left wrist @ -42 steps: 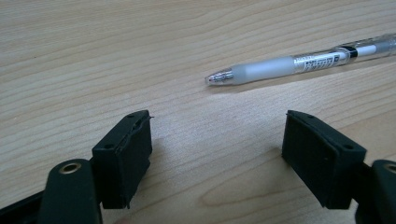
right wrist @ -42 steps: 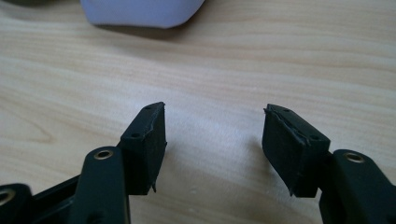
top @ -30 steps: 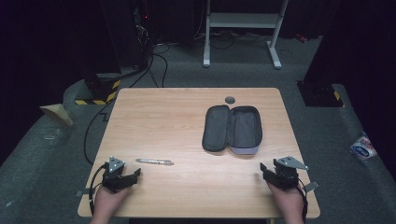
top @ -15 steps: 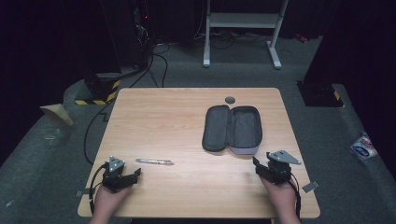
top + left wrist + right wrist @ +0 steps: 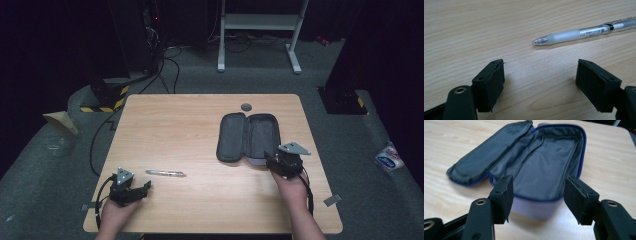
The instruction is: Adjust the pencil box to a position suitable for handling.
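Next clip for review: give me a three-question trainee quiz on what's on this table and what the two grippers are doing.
1. True or false: the grey fabric pencil case with blue zip lies zipped shut.
2. Which gripper has the clear silver-tipped pen just ahead of its jaws?
A. left gripper
B. right gripper
3. Fill in: the right gripper's open jaws face the near ____ of the case.

Key
1. False: it lies open, lid folded flat on the light wooden table.
2. A; open jaws, pen untouched.
3. End (its pale wall); nothing gripped, though the jaws have just been closing.
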A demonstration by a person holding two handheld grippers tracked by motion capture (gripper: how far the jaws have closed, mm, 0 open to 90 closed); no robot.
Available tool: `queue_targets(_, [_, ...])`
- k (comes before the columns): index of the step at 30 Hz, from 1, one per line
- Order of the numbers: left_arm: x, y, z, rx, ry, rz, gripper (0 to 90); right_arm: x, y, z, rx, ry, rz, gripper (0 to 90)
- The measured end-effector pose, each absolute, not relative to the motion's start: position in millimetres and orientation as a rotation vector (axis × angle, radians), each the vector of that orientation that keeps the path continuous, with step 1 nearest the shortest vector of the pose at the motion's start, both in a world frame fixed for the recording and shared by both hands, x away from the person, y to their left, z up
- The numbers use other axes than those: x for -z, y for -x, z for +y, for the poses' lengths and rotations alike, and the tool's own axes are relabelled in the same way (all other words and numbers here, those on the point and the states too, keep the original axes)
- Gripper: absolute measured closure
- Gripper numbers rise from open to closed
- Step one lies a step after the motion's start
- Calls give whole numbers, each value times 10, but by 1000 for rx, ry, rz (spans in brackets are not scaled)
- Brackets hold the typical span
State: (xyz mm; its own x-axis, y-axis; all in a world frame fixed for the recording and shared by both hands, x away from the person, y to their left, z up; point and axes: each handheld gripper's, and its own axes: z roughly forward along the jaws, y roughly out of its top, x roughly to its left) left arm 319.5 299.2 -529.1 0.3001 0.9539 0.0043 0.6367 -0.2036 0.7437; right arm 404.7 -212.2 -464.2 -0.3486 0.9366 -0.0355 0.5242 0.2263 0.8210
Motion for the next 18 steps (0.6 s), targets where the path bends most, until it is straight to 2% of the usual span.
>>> queue_targets(4, [5290, -3192, 2992, -634, -1931, 1411, 234, 4631, -4180, -2111, -982, -1374, 1953, 442])
queue_targets(8, [5289, -3191, 2994, -631, -1936, 1407, 233, 4661, -4342, -2152, -941, -1396, 1982, 505])
queue_targets(13, [5290, -3192, 2993, -630, -1935, 1406, 233, 4710, -4406, -2218, -927, -1450, 1959, 501])
queue_targets(18, [5290, -3192, 2991, -628, -1934, 1405, 233, 4815, -4428, -2265, -928, -1505, 1986, 564])
